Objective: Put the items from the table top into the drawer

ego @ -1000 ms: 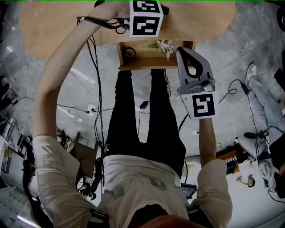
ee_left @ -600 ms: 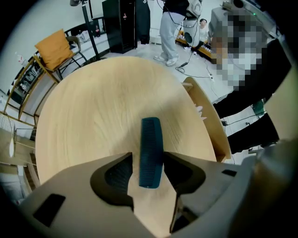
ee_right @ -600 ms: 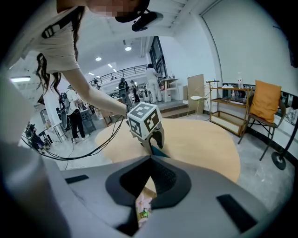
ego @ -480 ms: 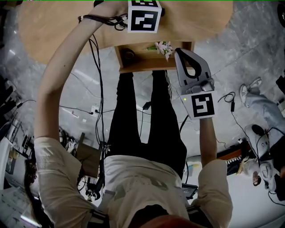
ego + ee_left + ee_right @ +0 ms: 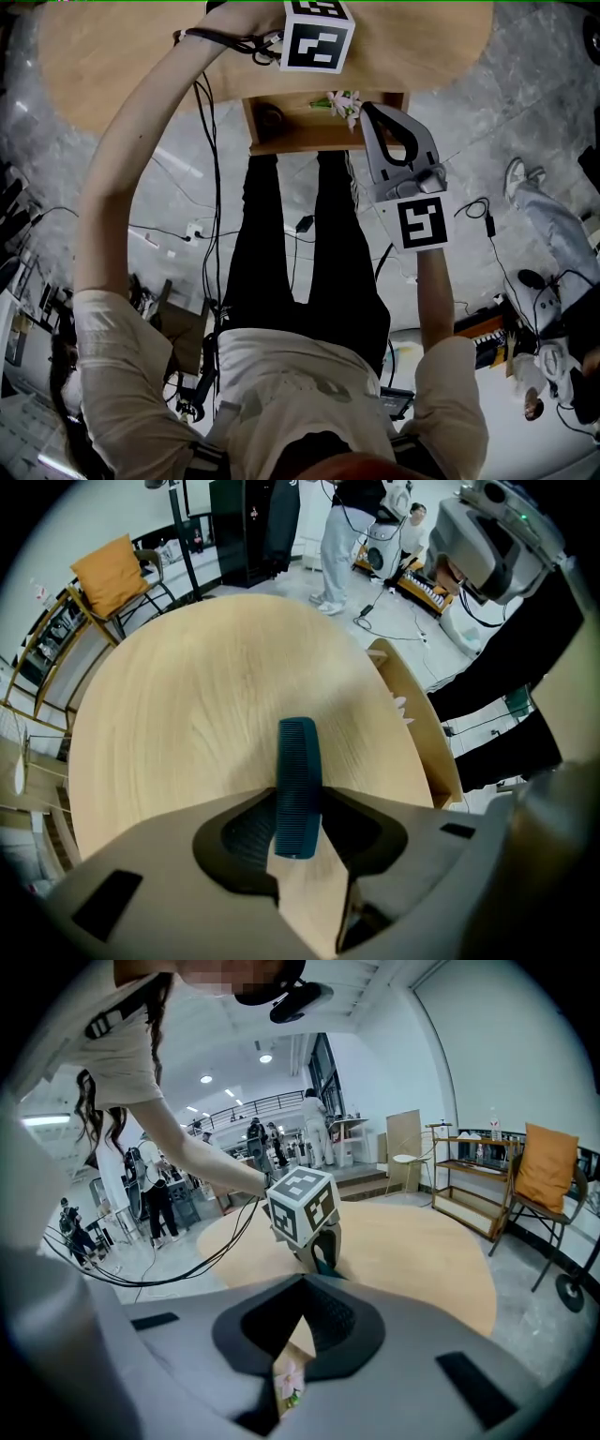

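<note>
Left claw [image 5: 300,834] is clenched on a dark teal comb [image 5: 298,761]. The comb stands on edge between the pads, its far end sticking out past the jaw tips over the round wooden table [image 5: 206,696]. In the head view only this claw's marker cube [image 5: 319,37] shows, over the table's near edge just above the open drawer [image 5: 309,139]. My right claw [image 5: 298,1335] has its jaws nearly together with nothing pinched, hanging over the drawer's right end. The pink flower [image 5: 344,99] lies inside the drawer, just left of the right claw's tips; from the right gripper view I see it through the thin slit between the jaws, below them and not touching. A dark ring-shaped thing [image 5: 272,114] sits at the drawer's left end, well apart from the flower.
</note>
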`<act>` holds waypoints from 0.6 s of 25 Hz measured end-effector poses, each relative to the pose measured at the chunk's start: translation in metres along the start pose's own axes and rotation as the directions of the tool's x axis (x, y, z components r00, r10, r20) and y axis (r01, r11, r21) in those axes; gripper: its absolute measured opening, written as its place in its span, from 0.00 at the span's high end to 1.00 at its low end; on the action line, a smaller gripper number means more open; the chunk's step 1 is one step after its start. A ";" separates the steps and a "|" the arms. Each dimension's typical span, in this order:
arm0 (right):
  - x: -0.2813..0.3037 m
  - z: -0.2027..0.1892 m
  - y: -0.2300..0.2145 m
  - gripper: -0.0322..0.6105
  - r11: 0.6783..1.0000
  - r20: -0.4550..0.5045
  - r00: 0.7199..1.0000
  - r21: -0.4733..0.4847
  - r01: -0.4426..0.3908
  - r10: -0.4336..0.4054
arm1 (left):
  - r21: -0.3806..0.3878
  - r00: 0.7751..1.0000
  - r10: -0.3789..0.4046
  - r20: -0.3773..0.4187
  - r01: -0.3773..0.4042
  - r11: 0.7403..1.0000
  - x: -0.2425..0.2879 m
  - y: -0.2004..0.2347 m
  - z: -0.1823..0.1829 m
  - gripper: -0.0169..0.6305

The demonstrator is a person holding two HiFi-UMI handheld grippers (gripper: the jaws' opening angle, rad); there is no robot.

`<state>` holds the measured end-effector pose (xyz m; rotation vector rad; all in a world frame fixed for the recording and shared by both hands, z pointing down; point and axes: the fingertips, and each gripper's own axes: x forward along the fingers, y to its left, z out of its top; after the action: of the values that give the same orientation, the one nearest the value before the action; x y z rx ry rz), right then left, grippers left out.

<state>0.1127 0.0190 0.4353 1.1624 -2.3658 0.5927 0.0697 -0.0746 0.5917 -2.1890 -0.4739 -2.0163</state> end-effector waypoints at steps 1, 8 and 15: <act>0.000 0.000 0.000 0.95 1.000 -0.003 1.000 0.001 -0.001 0.001 | 0.002 1.000 0.003 0.007 -0.003 1.000 -0.001 0.000 0.000 0.73; -0.002 0.000 0.001 0.95 1.000 0.001 1.000 0.000 0.010 -0.010 | -0.012 0.999 0.023 0.039 -0.022 1.000 -0.002 -0.001 0.003 0.74; 0.001 0.004 0.007 0.95 1.000 0.023 1.000 -0.007 0.006 -0.005 | -0.243 0.965 0.168 0.203 -0.117 0.963 -0.027 0.010 -0.002 0.74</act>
<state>0.1055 0.0199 0.4310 1.1782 -2.3811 0.5714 0.0689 -0.0886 0.5661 -2.5177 -0.1009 -1.8414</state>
